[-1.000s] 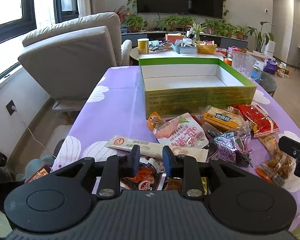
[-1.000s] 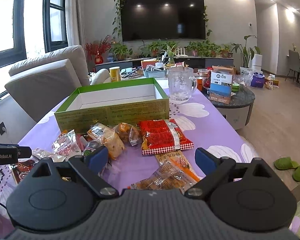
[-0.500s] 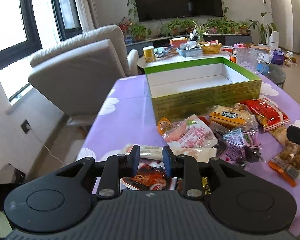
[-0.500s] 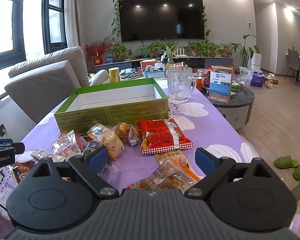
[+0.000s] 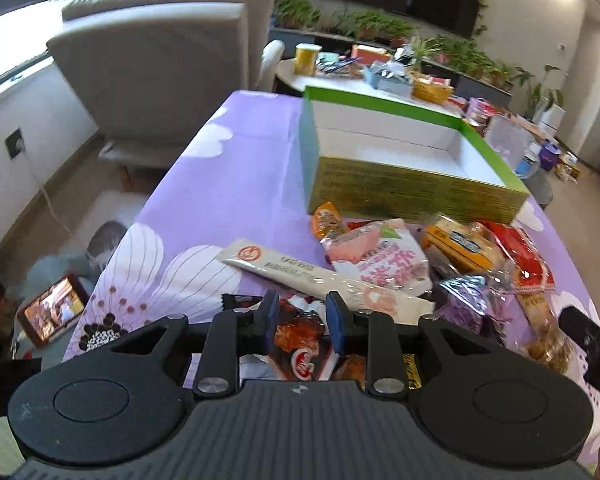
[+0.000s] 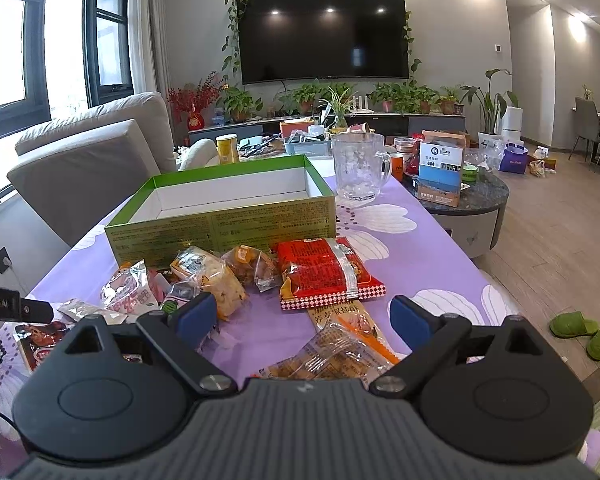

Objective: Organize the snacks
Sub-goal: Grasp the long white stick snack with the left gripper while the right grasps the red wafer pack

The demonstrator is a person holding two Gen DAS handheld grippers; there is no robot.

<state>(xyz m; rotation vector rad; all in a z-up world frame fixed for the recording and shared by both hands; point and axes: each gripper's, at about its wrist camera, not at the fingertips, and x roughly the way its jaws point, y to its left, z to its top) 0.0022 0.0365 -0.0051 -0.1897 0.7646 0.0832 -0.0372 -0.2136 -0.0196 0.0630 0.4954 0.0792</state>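
An open green box (image 5: pixel 412 188) with a white, bare inside stands mid-table on the purple cloth, also seen from the right wrist (image 6: pixel 220 228). Snack packets lie heaped in front of it: a pink one (image 5: pixel 376 256), a long white one (image 5: pixel 284 268), a yellow one (image 5: pixel 460 246) and a red one (image 6: pixel 320 272). My left gripper (image 5: pixel 302 314) hovers over a red-brown packet (image 5: pixel 300 332); its jaws are opening, with nothing pressed between them. My right gripper (image 6: pixel 302 316) stands wide open above an orange and clear packet (image 6: pixel 340 344).
A glass mug (image 6: pixel 358 170) stands right of the box. A grey sofa (image 5: pixel 160 72) is past the table's left edge, a round stone side table (image 6: pixel 472 196) to the right. A lit tablet (image 5: pixel 52 312) and green slippers (image 6: pixel 580 332) lie on the floor.
The left gripper has rolled and dipped, so the box now looks tilted and further right in its view. The right gripper has stayed still.
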